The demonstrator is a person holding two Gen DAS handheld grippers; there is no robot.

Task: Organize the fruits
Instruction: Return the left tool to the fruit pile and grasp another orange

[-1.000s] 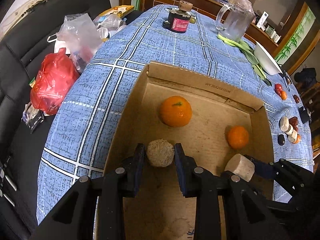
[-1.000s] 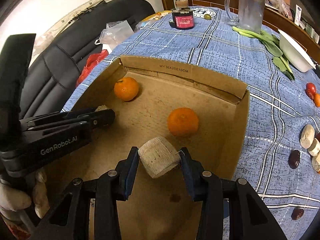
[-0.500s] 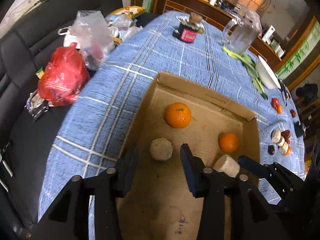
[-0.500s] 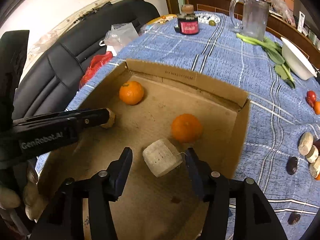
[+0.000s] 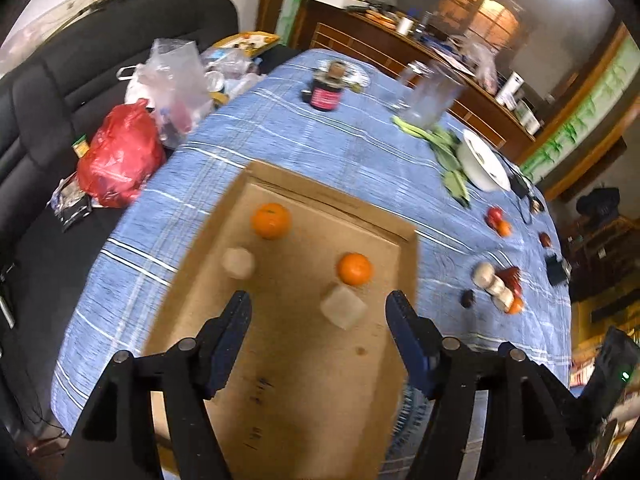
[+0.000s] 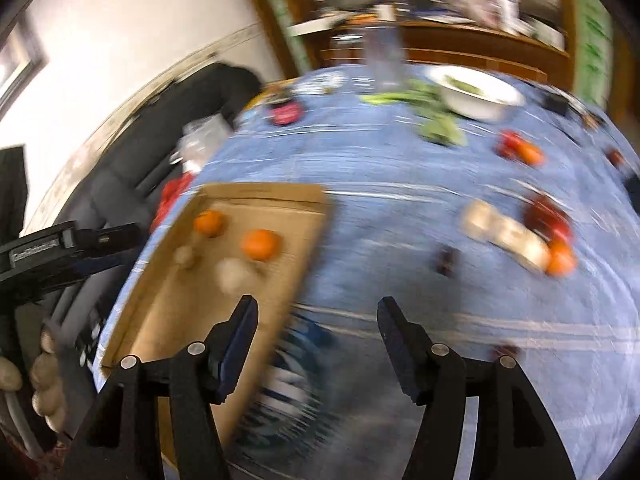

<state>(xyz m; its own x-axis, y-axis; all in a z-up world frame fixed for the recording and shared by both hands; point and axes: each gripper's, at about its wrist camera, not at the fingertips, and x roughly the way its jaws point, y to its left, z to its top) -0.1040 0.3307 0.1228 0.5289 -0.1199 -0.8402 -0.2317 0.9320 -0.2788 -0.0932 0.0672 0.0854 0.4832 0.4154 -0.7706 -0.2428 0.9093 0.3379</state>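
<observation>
A cardboard box (image 5: 362,400) lies on the blue checked tablecloth. In it are two oranges (image 5: 271,220) (image 5: 354,268) and two pale tan pieces (image 5: 238,263) (image 5: 343,305). My left gripper (image 5: 318,318) is open and empty, high above the box. My right gripper (image 6: 316,320) is open and empty, above the cloth just right of the box (image 6: 168,312). Loose fruits (image 6: 516,236) lie in a cluster on the cloth to the right; they also show in the left wrist view (image 5: 496,286).
A white bowl (image 6: 474,94), green vegetables (image 6: 436,124), a glass jug (image 5: 430,98) and a dark jar (image 5: 326,94) stand at the far end. A red bag (image 5: 118,160) and clear bags lie on the black sofa left. The right view is motion-blurred.
Both grippers opened, left their tan pieces in the box, and rose away. The right gripper swung right, out over the cloth.
</observation>
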